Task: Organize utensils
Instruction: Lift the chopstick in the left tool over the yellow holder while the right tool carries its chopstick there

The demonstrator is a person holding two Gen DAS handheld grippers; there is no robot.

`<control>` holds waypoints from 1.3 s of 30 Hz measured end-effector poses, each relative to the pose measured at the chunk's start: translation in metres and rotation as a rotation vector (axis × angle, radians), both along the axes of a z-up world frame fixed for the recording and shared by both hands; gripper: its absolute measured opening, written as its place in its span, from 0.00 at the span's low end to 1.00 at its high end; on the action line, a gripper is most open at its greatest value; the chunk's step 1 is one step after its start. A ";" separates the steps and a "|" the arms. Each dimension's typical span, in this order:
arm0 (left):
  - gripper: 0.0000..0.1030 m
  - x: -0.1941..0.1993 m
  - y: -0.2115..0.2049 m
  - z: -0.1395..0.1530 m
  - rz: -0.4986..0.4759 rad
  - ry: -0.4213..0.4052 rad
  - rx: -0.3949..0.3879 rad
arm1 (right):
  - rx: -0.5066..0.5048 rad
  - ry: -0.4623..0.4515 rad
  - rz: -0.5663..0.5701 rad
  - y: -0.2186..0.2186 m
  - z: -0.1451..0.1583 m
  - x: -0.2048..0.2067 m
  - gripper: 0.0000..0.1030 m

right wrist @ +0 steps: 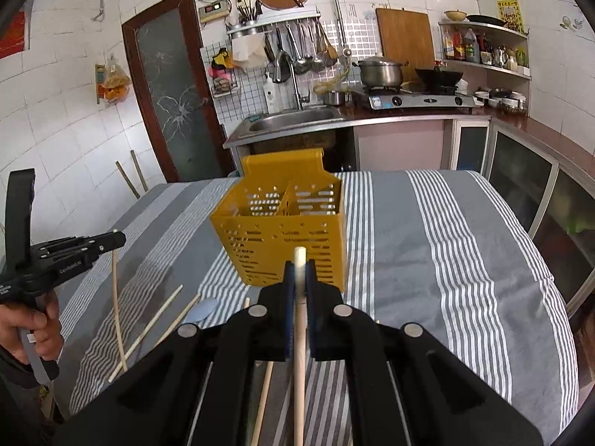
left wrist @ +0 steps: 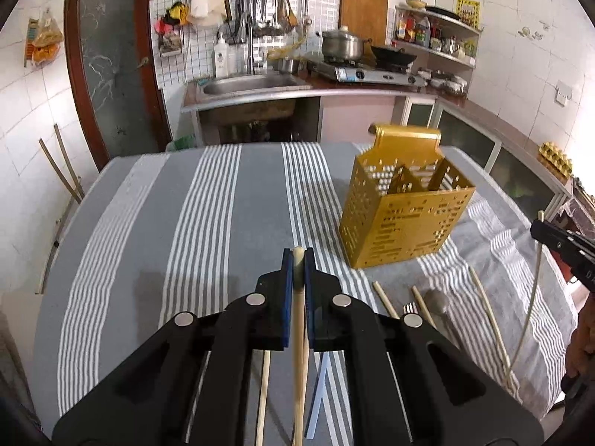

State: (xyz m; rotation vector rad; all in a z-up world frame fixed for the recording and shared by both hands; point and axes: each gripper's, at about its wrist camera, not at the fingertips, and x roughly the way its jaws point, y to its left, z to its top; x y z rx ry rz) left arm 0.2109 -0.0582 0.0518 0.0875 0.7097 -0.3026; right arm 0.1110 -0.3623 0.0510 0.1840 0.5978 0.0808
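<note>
Both tongs, left (left wrist: pixel 298 260) and right (right wrist: pixel 299 272), each pinch a pale wooden chopstick (left wrist: pixel 298 319) (right wrist: pixel 299 334), ready for the yellow holey plastic basket (right wrist: pixel 282 234).

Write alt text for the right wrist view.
The right gripper is shut on a pale chopstick, aimed at a yellow perforated utensil holder on a striped tablecloth. Loose chopsticks lie left, near the left gripper.

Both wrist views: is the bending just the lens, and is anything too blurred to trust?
Left wrist view: fisheye curve bows the tablecloth edges and wall tiles; the yellow holder is sharp, and its far rim looks slightly smeared. Right wrist view: same curving and dark corners; the chopstick in the right tongs is sharp, lighting even, no glare.
</note>
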 end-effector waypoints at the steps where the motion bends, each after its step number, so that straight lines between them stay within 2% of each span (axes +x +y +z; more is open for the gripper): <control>1: 0.04 -0.003 -0.001 0.005 -0.004 -0.015 0.001 | -0.008 -0.007 -0.002 0.000 0.002 -0.001 0.06; 7: 0.04 -0.010 -0.005 0.026 -0.019 -0.057 -0.020 | -0.020 -0.066 -0.011 -0.001 0.019 -0.005 0.06; 13: 0.04 -0.016 -0.016 0.055 -0.043 -0.112 -0.024 | -0.056 -0.194 -0.021 -0.004 0.067 -0.003 0.06; 22: 0.04 -0.004 -0.037 0.120 -0.055 -0.221 -0.055 | -0.089 -0.315 -0.031 -0.006 0.125 0.025 0.06; 26: 0.04 0.013 -0.048 0.151 -0.056 -0.266 -0.097 | -0.091 -0.360 -0.036 -0.005 0.147 0.044 0.06; 33: 0.04 0.041 -0.077 0.188 -0.087 -0.321 -0.159 | -0.110 -0.402 -0.031 0.002 0.169 0.084 0.06; 39: 0.04 0.057 -0.104 0.185 -0.111 -0.351 -0.151 | -0.100 -0.416 -0.037 0.001 0.166 0.112 0.06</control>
